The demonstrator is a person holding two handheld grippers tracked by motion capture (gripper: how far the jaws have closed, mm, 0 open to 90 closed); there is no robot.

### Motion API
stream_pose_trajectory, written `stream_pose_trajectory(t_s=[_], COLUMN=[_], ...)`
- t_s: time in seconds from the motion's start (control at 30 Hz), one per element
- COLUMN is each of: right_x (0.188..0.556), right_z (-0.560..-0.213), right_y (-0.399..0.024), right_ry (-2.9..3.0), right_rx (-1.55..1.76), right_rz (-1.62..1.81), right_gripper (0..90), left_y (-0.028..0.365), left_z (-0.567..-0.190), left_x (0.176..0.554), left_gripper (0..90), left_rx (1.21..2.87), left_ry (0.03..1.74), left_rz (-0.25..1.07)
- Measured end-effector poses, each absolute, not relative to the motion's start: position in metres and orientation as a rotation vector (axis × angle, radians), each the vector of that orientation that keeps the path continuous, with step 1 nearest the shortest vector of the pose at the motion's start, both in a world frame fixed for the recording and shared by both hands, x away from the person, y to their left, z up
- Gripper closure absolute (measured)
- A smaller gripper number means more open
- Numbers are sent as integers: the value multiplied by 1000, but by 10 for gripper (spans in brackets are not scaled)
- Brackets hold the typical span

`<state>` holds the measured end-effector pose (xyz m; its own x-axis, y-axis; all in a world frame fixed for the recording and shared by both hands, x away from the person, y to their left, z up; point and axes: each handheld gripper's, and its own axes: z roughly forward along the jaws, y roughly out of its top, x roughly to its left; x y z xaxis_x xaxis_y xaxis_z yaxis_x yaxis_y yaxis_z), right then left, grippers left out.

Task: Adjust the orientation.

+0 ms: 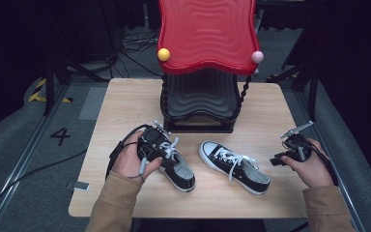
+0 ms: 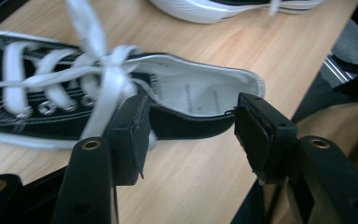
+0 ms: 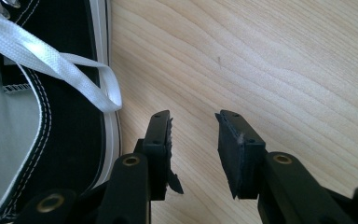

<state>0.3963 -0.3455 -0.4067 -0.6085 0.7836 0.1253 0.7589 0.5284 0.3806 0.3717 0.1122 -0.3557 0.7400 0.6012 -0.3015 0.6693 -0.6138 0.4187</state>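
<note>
High view, black sneaker, white laces

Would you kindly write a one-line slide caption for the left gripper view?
Left claw, jaws apart, straddling the heel collar of a black laced sneaker on the wooden table.

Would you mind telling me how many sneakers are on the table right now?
2. One black sneaker lies at the left gripper, left of centre. The other sneaker lies right of centre, apart from the right gripper. None seems hidden, though the rack's lower shelves are dark.
</note>
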Motion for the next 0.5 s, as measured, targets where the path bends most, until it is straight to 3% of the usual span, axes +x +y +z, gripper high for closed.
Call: stream_pose_trajectory(t_s=[0.5], right_x=[397], right_z=[-410], right_y=[-340], right_ry=[2710], right_rx=[1344], right_rz=[599], right_gripper=[635], left_y=[61], left_z=[-371], left_x=[361], left_gripper=[458], left_rx=[2502], left_ry=[817], left_rz=[-328])
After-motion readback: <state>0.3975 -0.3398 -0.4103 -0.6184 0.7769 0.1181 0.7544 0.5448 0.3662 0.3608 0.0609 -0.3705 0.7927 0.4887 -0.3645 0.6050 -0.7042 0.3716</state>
